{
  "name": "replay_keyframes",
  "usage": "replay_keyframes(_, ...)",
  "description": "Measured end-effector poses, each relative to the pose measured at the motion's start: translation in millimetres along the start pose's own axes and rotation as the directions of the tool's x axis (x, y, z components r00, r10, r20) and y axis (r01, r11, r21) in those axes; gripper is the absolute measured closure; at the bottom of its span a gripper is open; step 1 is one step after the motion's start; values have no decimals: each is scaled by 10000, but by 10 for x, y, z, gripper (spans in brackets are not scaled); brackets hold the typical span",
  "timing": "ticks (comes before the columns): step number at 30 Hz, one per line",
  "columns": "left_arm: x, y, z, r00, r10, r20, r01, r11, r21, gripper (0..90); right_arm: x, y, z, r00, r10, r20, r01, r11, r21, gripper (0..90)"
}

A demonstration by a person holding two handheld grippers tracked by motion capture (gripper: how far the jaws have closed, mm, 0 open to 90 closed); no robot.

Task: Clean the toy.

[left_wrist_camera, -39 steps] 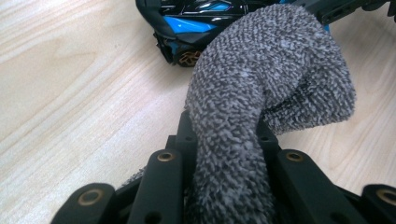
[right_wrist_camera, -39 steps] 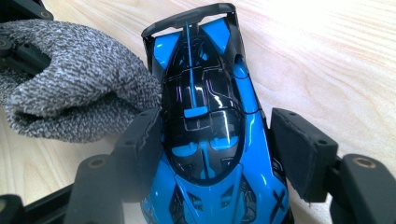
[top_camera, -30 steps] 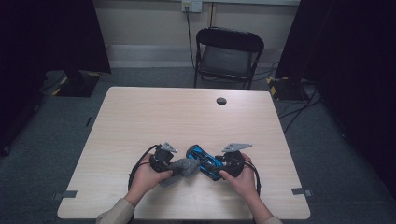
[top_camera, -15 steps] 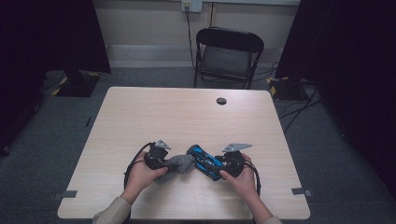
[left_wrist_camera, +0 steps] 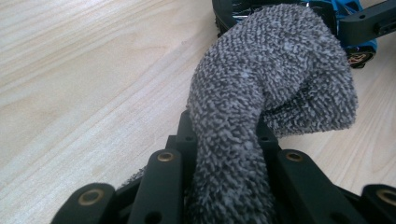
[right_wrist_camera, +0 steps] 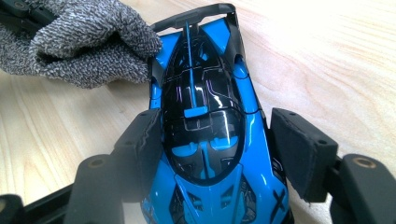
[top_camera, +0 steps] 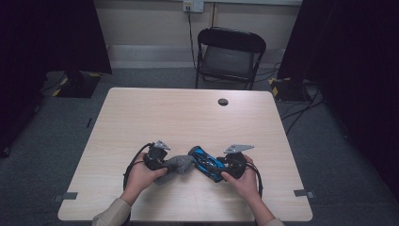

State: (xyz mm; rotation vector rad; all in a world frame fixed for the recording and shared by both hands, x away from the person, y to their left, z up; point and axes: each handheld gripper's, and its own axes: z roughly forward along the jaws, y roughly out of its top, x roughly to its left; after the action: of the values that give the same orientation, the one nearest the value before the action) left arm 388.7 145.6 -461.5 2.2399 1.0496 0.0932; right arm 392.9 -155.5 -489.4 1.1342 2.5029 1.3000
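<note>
the left gripper [top_camera: 165, 162] is sitting near the front edge of the pale wooden worktop [top_camera: 188, 113], its fingers clenched tight on a grey, nubbly terry cloth [top_camera: 175, 166]. in the left gripper view the cloth [left_wrist_camera: 261, 93] is rising out from between the two black fingers [left_wrist_camera: 163, 182] and folding over into a thick wad whose far end is pressing against the blue and black toy racing car [left_wrist_camera: 355, 28].

the right gripper [top_camera: 225, 168] is lying just across from it, grasping that car [top_camera: 205, 162] by its flanks. in the right gripper view the two padded fingers [right_wrist_camera: 299, 149] are bracketing the car's body [right_wrist_camera: 205, 140] on either side of the glossy black cockpit, with the left pad tight against the bodywork and the right one at the blue flank. the car is resting on the worktop between the two hands, angled, its black rear wing pointing away from the right gripper. the cloth [right_wrist_camera: 84, 42] is touching the car's side near that rear end.

a small dark round disc [top_camera: 223, 101] is lying far off near the worktop's back edge, and a black folding chair [top_camera: 228, 54] is standing behind it.
</note>
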Motion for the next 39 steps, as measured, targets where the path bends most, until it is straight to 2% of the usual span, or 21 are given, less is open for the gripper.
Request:
replay_keyframes(18, 41, -17, -47, 9999, -95, -77, 94, 9999, -71, 720, 1, 0, -1, 10000, 6, -3, -6, 10000, 9, 356)
replay_keyframes(29, 123, -69, -119, 9991, -367, -232, 364, 9992, -169, 720, -3, -4, -2, 10000, -25, -10, 25, 10000, -19, 357)
replay_keyframes(39, 158, -87, -179, 9988, -423, -261, 415, 9987, -310, 720, -5, 2, -11, 10000, -37, -36, 38, 10000, 44, 358)
